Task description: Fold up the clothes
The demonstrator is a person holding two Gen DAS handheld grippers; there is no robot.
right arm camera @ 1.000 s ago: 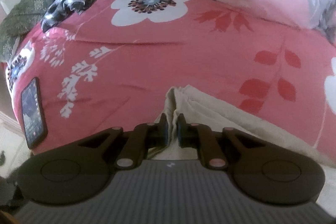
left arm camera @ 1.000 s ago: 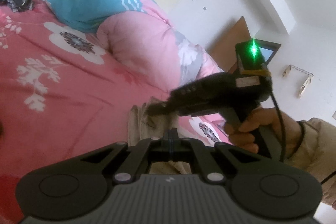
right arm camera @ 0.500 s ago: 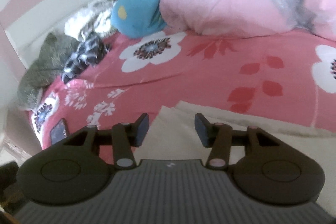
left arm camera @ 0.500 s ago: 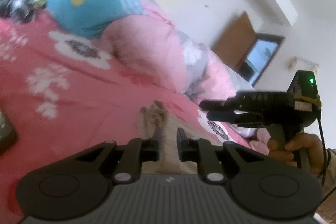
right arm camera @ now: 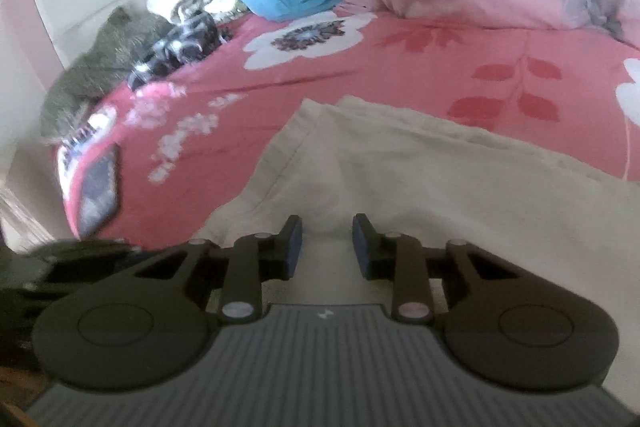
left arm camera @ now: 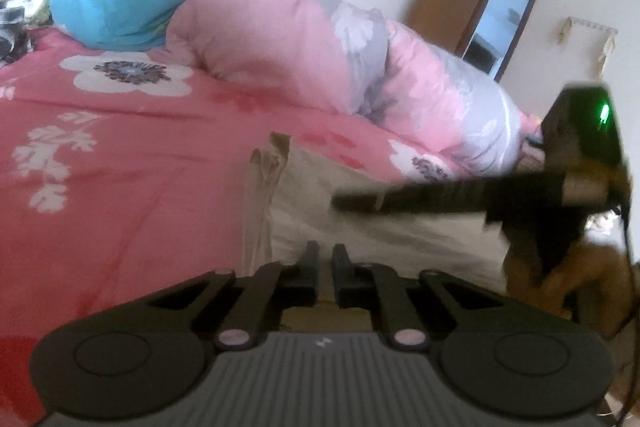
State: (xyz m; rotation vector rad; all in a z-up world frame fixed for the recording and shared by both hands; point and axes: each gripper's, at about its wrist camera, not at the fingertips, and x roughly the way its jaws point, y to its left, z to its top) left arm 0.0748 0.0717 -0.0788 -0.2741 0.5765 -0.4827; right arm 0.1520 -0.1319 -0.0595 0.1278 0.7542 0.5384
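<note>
On the pink floral bedspread (right arm camera: 420,51) lies the beige garment (right arm camera: 420,179). Above its near part, the right gripper (right arm camera: 327,239) has just been narrowing, jaws apart, nothing pinched. Left gripper (left arm camera: 326,267) is nearly closed over the garment's edge, gripping nothing visible.

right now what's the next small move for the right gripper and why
Probably lower the right gripper and close it on the beige garment: its jaws stand apart over the cloth, having just been closing, with no fabric pinched, while the left gripper is shut.
</note>
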